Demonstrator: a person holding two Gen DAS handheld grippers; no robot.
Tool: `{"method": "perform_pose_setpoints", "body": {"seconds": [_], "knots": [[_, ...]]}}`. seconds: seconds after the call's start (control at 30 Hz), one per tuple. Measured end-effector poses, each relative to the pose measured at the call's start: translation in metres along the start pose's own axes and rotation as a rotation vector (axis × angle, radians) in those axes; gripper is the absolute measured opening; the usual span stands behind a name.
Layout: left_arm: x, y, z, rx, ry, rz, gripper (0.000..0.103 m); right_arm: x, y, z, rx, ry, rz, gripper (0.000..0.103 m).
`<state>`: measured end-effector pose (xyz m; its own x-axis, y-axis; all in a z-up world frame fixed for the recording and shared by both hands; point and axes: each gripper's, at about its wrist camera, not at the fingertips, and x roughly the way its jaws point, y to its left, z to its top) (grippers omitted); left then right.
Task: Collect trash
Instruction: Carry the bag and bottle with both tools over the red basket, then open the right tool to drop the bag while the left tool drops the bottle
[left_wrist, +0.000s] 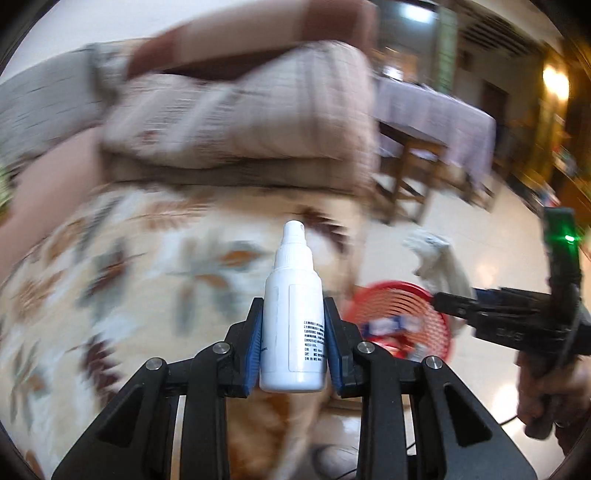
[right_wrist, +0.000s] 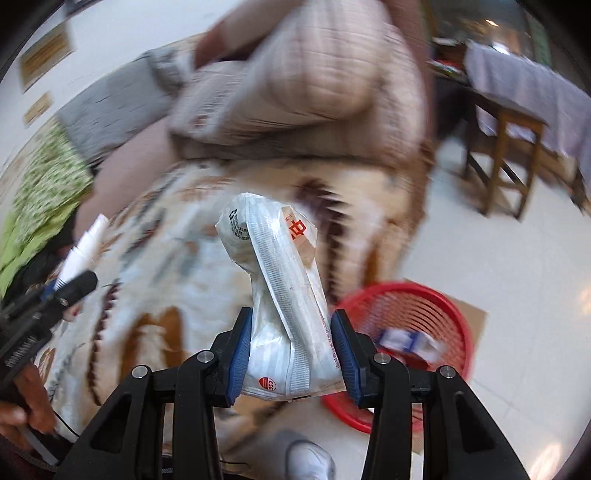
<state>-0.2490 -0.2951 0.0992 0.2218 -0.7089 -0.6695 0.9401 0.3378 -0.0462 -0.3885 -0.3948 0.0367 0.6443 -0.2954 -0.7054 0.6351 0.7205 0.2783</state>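
A white bottle (left_wrist: 293, 314) is pinched upright by the left gripper (left_wrist: 293, 325), and a crumpled wrapper (right_wrist: 284, 306) is clamped by the right gripper (right_wrist: 291, 343). Some trash is already seen in the red basket (right_wrist: 454, 317) on the floor; both held items are not yet dropped in.

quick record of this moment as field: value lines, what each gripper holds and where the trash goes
left gripper: shut on white spray bottle, upright
right gripper: shut on crumpled white wrapper
bin: red basket on the floor, to the right of both grippers
bin contents: some blue and white packaging, blurred
background: patterned blanket, folded bedding behind
image quality: motion blur
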Motion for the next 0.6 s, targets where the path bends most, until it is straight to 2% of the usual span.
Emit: {"method": "perform_pose_setpoints", "body": {"seconds": [0.07, 0.17, 0.37, 0.4, 0.43, 0.47, 0.5, 0.6], "knots": [[0.019, -0.023, 0.007, 0.038, 0.038, -0.058, 0.029, -0.002, -0.029, -0.005, 0.054, 0.013, -0.031, 0.046], [0.045, -0.043, 0.016, 0.031, 0.110, -0.162, 0.029, -0.005, -0.057, -0.009, 0.103, 0.017, -0.057, 0.046], [0.080, -0.071, 0.028, 0.049, 0.181, -0.223, 0.029, 0.003, -0.093, -0.007, 0.151, 0.034, -0.088, 0.047], [0.084, -0.073, 0.029, 0.046, 0.184, -0.222, 0.036, 0.006, -0.096, -0.008, 0.156, 0.038, -0.089, 0.047], [0.088, -0.074, 0.029, 0.039, 0.190, -0.219, 0.055, 0.011, -0.099, -0.007, 0.160, 0.045, -0.093, 0.049], [0.091, -0.073, 0.031, 0.024, 0.193, -0.205, 0.063, 0.016, -0.102, -0.007, 0.162, 0.058, -0.102, 0.050], [0.091, -0.071, 0.031, 0.009, 0.185, -0.193, 0.066, 0.022, -0.104, -0.007, 0.158, 0.068, -0.104, 0.050], [0.079, -0.061, 0.032, -0.021, 0.154, -0.187, 0.066, 0.033, -0.111, -0.010, 0.158, 0.103, -0.132, 0.052]]}}
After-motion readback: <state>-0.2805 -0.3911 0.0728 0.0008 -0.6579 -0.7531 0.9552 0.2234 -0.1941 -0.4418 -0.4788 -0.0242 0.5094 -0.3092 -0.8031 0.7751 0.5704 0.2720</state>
